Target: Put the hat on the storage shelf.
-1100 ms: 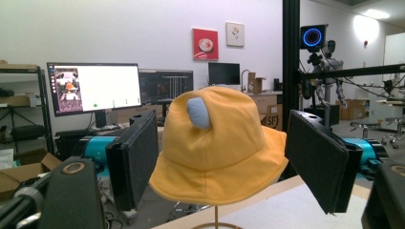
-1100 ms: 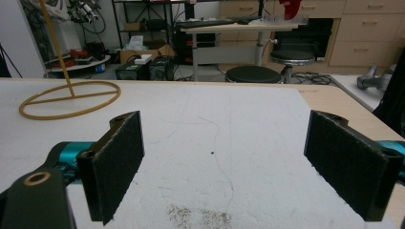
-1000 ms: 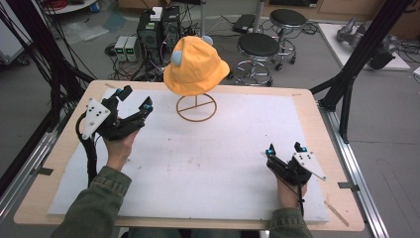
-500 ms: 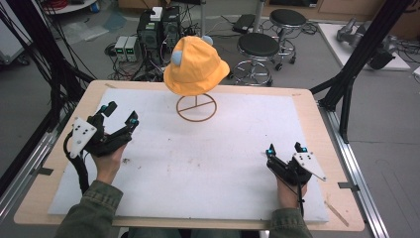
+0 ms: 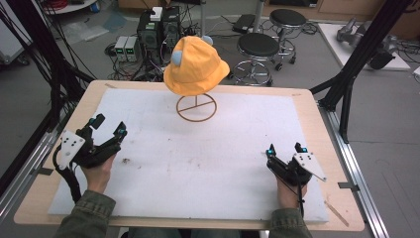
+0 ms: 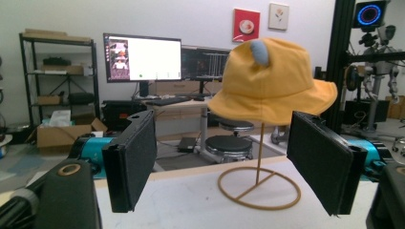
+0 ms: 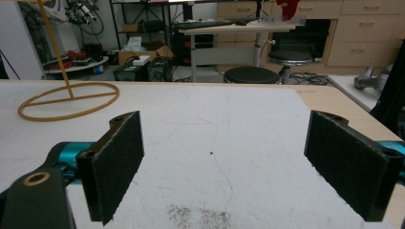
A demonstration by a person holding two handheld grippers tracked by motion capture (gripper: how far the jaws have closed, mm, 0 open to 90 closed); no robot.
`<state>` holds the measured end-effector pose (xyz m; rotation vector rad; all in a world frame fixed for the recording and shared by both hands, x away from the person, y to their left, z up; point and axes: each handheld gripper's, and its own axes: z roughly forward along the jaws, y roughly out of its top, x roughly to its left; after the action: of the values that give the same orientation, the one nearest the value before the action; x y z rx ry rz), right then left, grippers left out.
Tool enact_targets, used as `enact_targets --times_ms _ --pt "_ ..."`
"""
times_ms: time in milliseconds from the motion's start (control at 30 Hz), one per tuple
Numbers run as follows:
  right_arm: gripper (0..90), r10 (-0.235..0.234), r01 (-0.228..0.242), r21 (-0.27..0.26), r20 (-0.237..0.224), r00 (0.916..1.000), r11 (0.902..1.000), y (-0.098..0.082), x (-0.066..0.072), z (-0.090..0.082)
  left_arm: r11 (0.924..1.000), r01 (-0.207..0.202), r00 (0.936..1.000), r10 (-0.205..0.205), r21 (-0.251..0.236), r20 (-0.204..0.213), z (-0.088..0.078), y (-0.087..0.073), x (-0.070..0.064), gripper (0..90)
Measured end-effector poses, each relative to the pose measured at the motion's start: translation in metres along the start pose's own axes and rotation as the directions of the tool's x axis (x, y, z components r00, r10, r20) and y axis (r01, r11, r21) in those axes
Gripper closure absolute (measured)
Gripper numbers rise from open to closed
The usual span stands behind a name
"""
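Note:
A yellow bucket hat with small grey ears sits on a thin wire stand at the far middle of the white mat. My left gripper rests at the mat's left side, open and empty, well short of the stand. In the left gripper view the hat and the stand's ring base show between the spread jaws. My right gripper lies near the front right of the mat, open with nothing between its pads. The right gripper view shows the stand's ring far off at the left.
The white mat covers most of the wooden table. Black frame posts stand at the right and left edges. Stools and computer boxes stand on the floor behind the table.
My left gripper has drawn back toward the front left of the mat and lower, away from the hat stand. The right gripper has stayed put.

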<state>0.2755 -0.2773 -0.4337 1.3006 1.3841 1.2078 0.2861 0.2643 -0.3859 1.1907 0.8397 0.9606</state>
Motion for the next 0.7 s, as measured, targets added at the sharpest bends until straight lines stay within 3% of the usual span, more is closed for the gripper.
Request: enact_targets --times_ms 467,700 --pt "12.3 0.006 -0.006 0.006 0.007 1.0000 1.0000 0.000 0.002 -0.002 0.9989 0.020 0.9980 -0.017 0.042 -0.061 -0.026 -0.020 0.012 26.4" --pt "12.1 0.017 -0.017 0.002 0.008 0.9998 0.9999 0.000 0.002 -0.004 0.9960 -0.022 0.9964 0.029 0.087 -0.079 -0.035 -0.026 0.014 26.3"
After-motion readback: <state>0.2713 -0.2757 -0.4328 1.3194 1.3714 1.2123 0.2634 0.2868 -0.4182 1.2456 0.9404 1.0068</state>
